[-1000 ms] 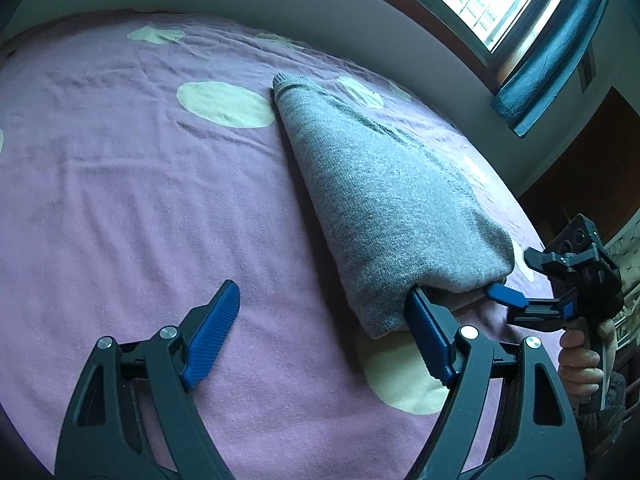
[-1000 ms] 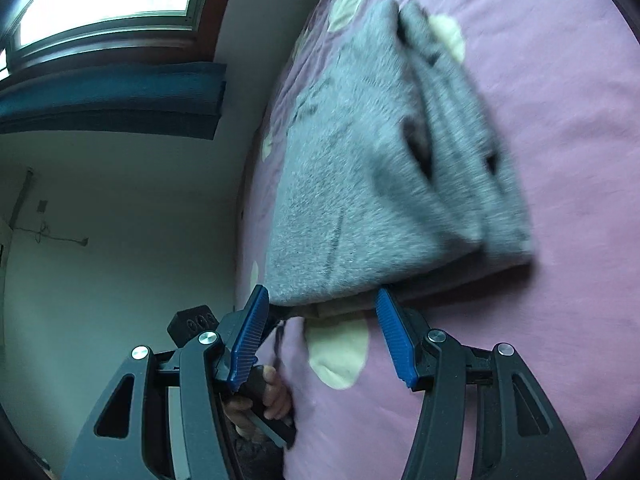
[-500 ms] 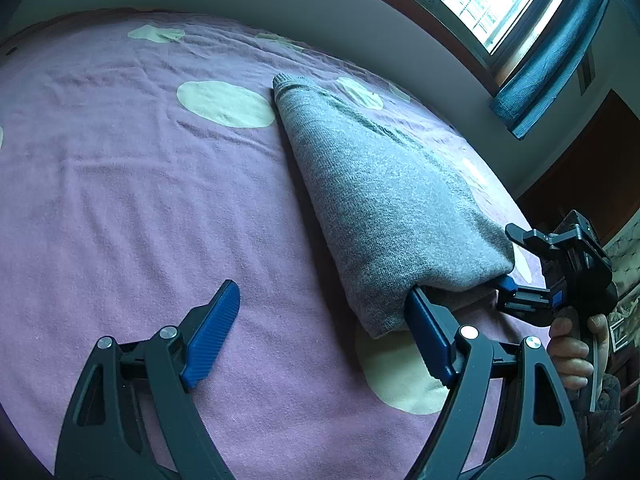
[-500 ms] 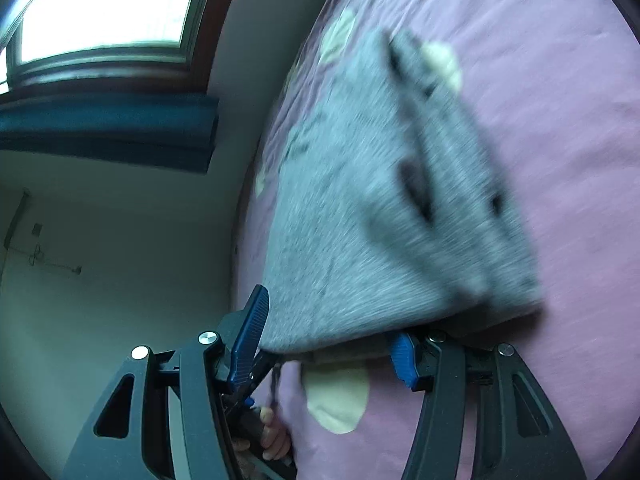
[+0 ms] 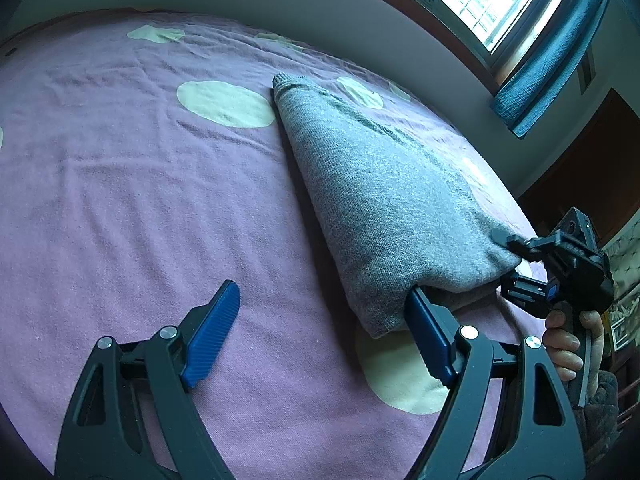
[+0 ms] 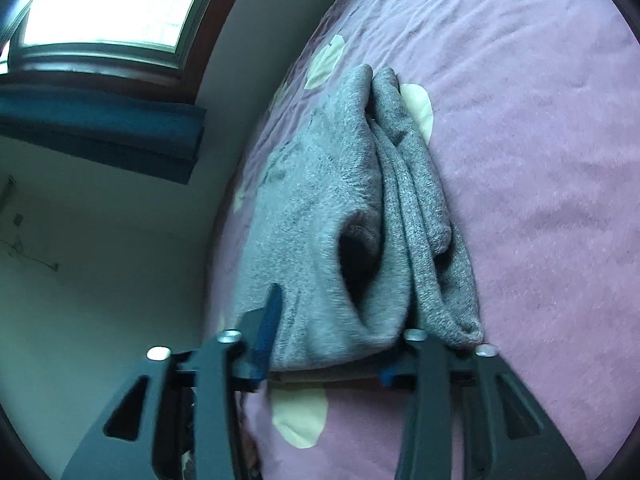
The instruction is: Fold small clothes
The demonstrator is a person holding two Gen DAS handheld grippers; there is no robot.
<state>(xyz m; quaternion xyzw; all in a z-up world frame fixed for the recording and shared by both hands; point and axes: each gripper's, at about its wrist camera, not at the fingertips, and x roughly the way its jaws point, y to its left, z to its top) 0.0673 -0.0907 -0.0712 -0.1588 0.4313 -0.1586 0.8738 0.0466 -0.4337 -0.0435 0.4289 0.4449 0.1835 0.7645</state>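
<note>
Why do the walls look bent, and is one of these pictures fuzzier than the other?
Both views use fisheye lenses, so the window frame and the bed's edge curve. The left wrist view is crisp: the grey garment shows its knit. The right wrist view is softer, smeared around the right gripper; the window glares white.

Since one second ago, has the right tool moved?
Yes. In the left wrist view the right tool has gone up against the yellow dot, and it is closing on the grey sweater corner.

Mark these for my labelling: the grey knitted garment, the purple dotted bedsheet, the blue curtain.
Grey knitted garment (image 5: pixel 384 200): left wrist view, upper folded face.
Purple dotted bedsheet (image 5: pixel 140 200): left wrist view, bare purple area.
Blue curtain (image 5: pixel 552 52): left wrist view, gathered fabric.
</note>
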